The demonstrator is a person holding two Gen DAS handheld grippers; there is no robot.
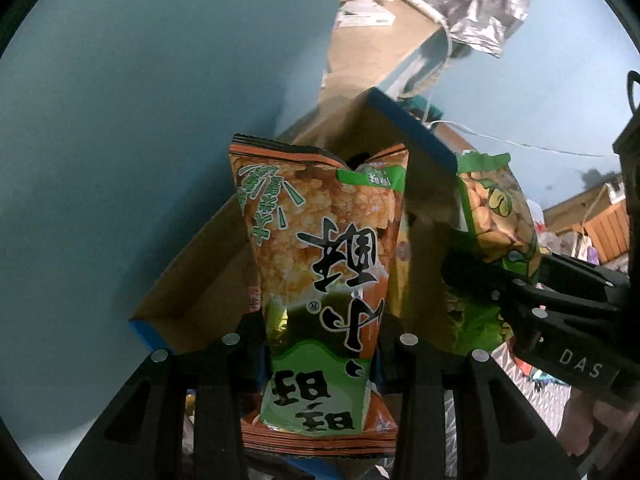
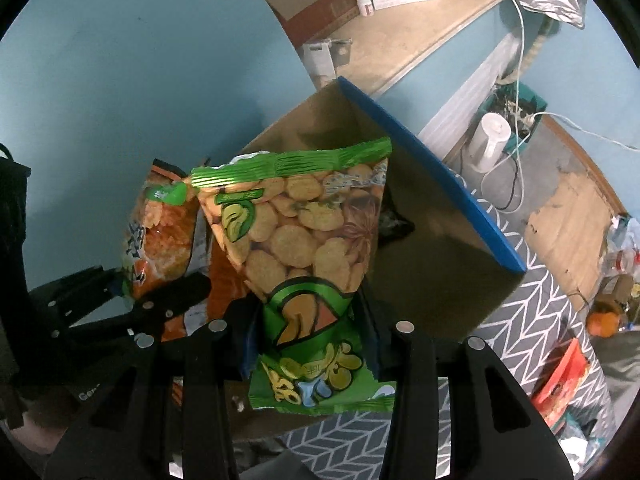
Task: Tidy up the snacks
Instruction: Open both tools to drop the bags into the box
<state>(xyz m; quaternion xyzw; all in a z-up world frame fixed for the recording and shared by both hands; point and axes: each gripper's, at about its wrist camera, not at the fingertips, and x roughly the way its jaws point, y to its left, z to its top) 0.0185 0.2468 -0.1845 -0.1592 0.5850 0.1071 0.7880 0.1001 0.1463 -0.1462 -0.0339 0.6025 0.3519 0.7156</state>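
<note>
We lower both bags into the brown cardboard box with blue-edged flaps [image 2: 432, 248]: left gripper [image 1: 320, 344] pinching the orange-green rice-cracker bag [image 1: 320, 264], right gripper [image 2: 312, 332] pinching the green broad-bean snack bag [image 2: 304, 232]; keep them upright, side by side.

Below me runs the grey floor mat with its white chevron pattern [image 2: 532, 320], and the open brown cardboard box with blue edges [image 2: 440, 184] sits on it. A red flat packet [image 2: 562, 388] lies on the mat to my right, a torn cardboard sheet [image 2: 568, 216] beyond.

White humidifier [image 2: 493, 142] and cables on chevron rug [image 2: 532, 300] by blue wall [image 2: 120, 60]
</note>
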